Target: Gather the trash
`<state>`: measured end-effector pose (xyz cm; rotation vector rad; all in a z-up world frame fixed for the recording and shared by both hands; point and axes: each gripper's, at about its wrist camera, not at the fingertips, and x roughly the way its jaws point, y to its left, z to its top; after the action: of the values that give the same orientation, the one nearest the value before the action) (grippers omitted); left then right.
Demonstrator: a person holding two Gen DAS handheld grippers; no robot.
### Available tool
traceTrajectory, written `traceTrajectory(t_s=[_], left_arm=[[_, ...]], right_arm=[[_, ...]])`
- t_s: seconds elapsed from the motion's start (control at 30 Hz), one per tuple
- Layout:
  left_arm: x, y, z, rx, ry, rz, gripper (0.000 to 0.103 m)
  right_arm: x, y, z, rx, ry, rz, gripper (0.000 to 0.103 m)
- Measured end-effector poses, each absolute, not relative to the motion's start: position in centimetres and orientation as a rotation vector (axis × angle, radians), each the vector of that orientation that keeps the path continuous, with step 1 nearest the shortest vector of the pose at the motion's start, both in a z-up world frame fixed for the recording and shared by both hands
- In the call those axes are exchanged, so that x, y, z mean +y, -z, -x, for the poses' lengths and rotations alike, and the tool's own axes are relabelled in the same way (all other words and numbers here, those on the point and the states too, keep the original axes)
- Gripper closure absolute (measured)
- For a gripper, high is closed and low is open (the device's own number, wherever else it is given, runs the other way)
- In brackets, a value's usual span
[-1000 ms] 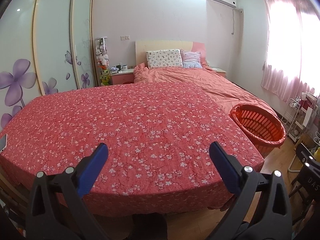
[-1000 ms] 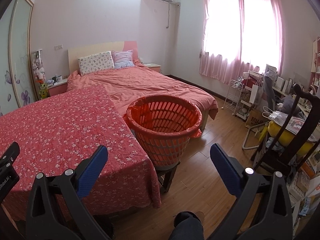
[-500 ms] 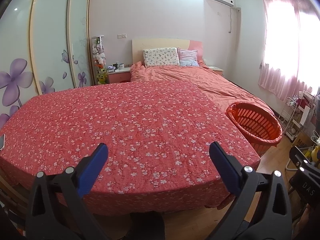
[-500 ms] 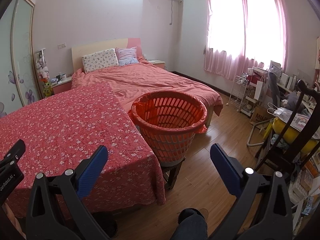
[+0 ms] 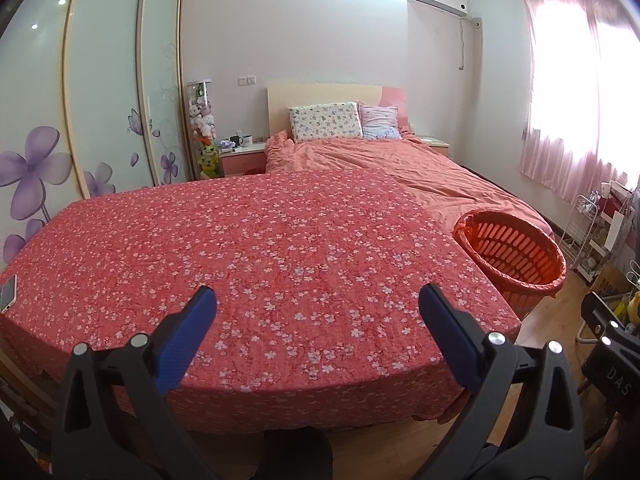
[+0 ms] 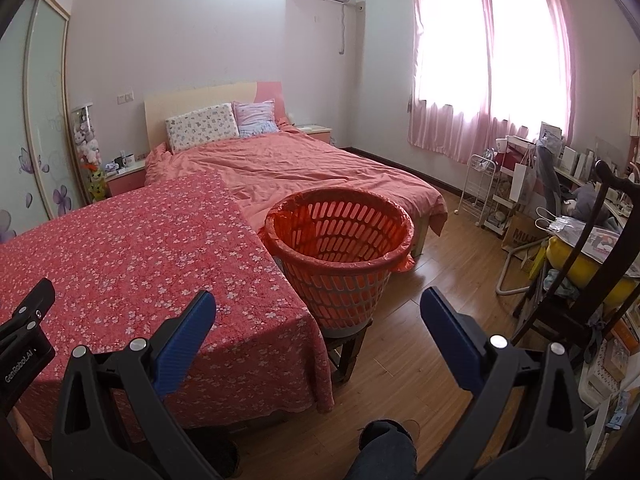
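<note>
Both the left gripper and right gripper hang empty, fingers apart. No trash shows on the floral desk (only a phone); the lined orange basket stands beside it, so scan first.

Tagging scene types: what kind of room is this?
A home bedroom: a made bed with pillows, a floral sliding wardrobe, and pink window curtains. An orange basket stands beside a floral-covered table.
</note>
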<state>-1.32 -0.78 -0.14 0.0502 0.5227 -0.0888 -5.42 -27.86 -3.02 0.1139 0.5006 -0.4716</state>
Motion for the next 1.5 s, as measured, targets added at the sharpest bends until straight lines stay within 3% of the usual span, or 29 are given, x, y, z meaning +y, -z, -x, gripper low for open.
traceTrajectory(t_s=[1.5], left_arm=[[-0.66,-0.56,1.71,0.489,0.043,-0.056,0.004]], right_arm=[[-27.99,2.85,5.29,0.486,0.473,-0.127,0.002]])
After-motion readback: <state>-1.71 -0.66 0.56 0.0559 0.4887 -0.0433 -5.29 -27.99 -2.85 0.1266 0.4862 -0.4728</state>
